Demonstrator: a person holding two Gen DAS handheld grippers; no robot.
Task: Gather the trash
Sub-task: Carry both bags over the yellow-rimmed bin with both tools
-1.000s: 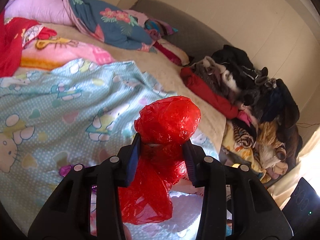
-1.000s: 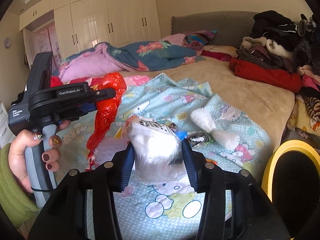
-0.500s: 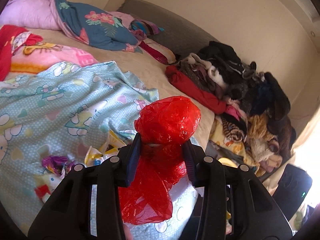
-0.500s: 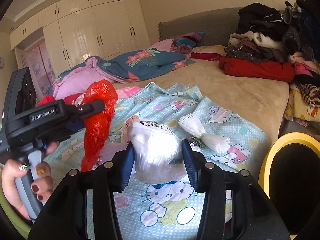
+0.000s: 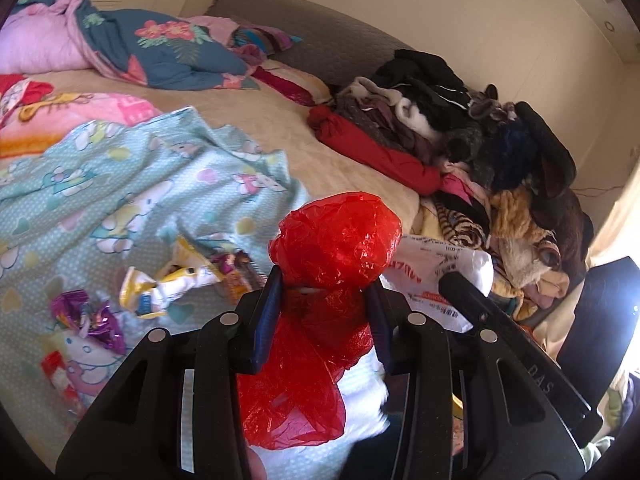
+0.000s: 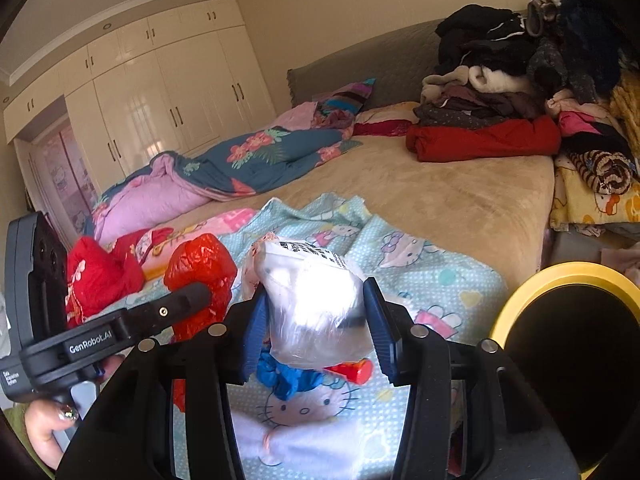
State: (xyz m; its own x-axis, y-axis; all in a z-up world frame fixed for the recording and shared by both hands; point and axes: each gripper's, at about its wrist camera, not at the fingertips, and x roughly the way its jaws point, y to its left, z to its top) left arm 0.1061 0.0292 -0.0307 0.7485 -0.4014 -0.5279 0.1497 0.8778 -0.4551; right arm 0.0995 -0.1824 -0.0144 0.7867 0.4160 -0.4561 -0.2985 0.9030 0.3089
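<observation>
"GenRobot.AI" stands on the left tongs, with a small label "Data Acquisition System" behind; "DAS" marks the right tongs' arm

Both cameras ride low over the bed, each looking out along its own claw toward the headboard and the clothes pile. The left view angles rightward; the right view faces the wardrobe. They share the Hello Kitty blanket and floral quilt, close up.
</observation>
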